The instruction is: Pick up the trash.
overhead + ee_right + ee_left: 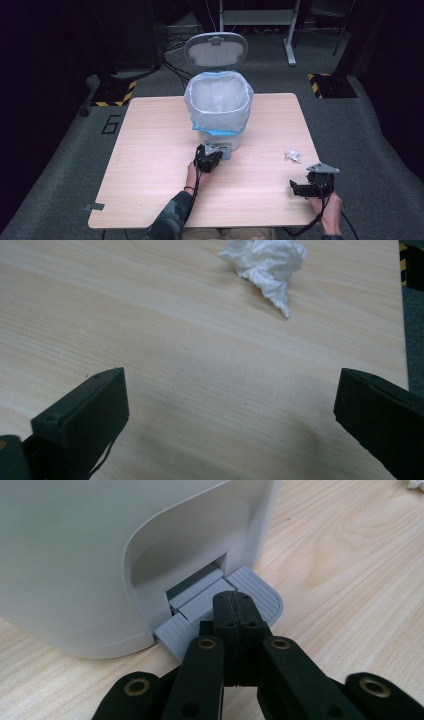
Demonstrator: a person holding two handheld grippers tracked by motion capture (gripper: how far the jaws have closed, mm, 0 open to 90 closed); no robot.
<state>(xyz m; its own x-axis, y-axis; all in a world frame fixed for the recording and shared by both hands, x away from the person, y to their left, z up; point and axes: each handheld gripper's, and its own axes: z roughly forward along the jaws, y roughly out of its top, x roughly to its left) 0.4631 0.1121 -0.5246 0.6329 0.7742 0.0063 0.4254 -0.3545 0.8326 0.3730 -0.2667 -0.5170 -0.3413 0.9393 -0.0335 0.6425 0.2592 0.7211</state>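
Observation:
A white pedal bin [220,107] with a pale blue liner stands at the middle of the table, its lid [216,49] swung up and open. My left gripper [212,152] is at the bin's front base. In the left gripper view that gripper [235,597] is shut with nothing between the jaws, and its tips rest on top of the grey ribbed pedal [255,587]. A crumpled white tissue [292,156] lies near the table's right edge. My right gripper [306,181] sits just short of it, jaws wide open and empty [230,385], with the tissue [267,262] ahead of them.
The light wooden table [150,165] has bare room to the left of the bin and along the front. Around it is grey floor with black stands and yellow-black striped bases [327,85]. The table's right edge is close to the tissue.

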